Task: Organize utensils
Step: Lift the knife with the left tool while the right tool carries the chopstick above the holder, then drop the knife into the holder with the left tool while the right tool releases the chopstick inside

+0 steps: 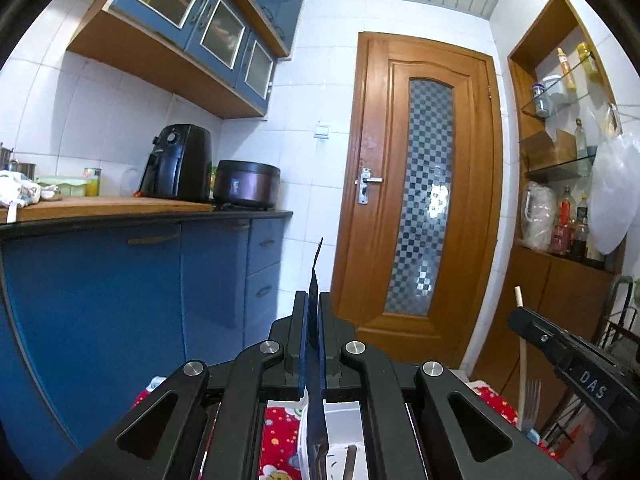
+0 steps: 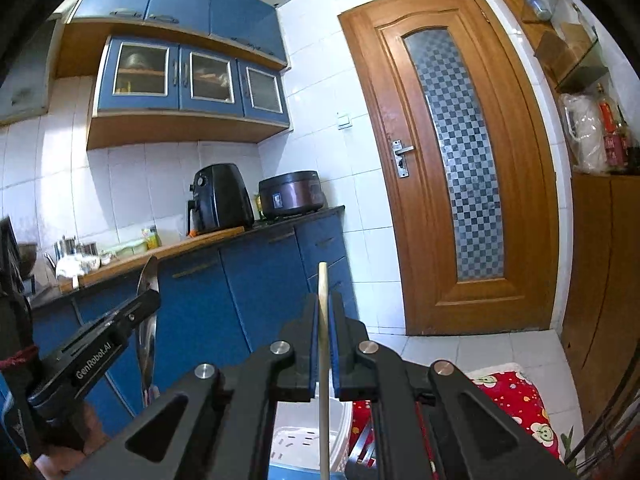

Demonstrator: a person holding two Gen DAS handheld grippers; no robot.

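Observation:
My left gripper (image 1: 313,300) is shut on a dark knife (image 1: 316,276) that stands upright, its blade edge-on between the blue pads. The same knife's shiny blade (image 2: 146,320) shows in the right wrist view. My right gripper (image 2: 323,304) is shut on a pale wooden chopstick (image 2: 323,344), also upright; the chopstick (image 1: 521,344) shows in the left wrist view beside the right gripper. A white slotted utensil basket (image 2: 304,436) sits below both grippers. A metal fork (image 1: 531,400) stands at the lower right.
A red patterned cloth (image 2: 516,396) lies under the basket. Blue cabinets (image 1: 120,312) and a counter with an air fryer (image 1: 178,164) and a cooker (image 1: 246,188) are at left. A wooden door (image 1: 420,200) is ahead. A black wire rack (image 1: 616,320) stands at right.

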